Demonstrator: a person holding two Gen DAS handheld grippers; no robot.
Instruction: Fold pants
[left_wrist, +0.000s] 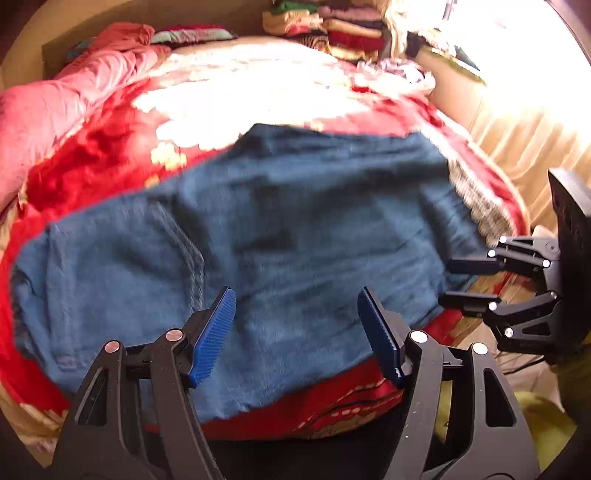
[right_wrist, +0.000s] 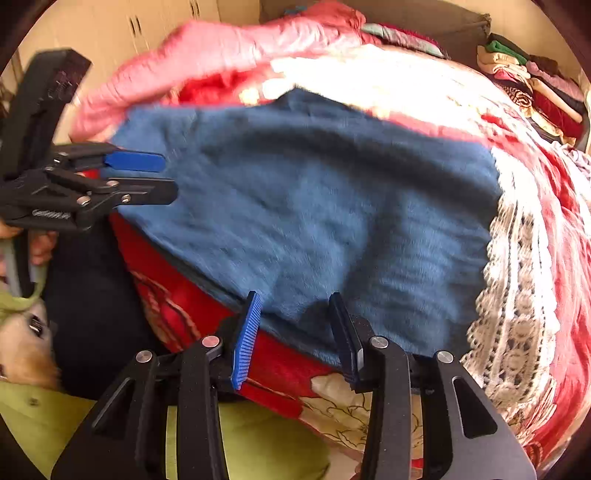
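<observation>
Blue pants (left_wrist: 266, 229) lie folded in a wide block on a red floral blanket (left_wrist: 92, 147) on the bed; they also fill the right wrist view (right_wrist: 314, 206). My left gripper (left_wrist: 297, 328) is open and empty above the pants' near edge; it also shows at the left of the right wrist view (right_wrist: 168, 177). My right gripper (right_wrist: 295, 332) is open and empty over the pants' near right edge; it shows at the right of the left wrist view (left_wrist: 445, 282).
A pink quilt (left_wrist: 55, 99) is bunched at the bed's far left. A stack of folded clothes (left_wrist: 332, 29) stands at the head of the bed. A white lace strip (right_wrist: 517, 295) runs along the blanket's right side. A bright curtain (left_wrist: 524, 129) hangs right.
</observation>
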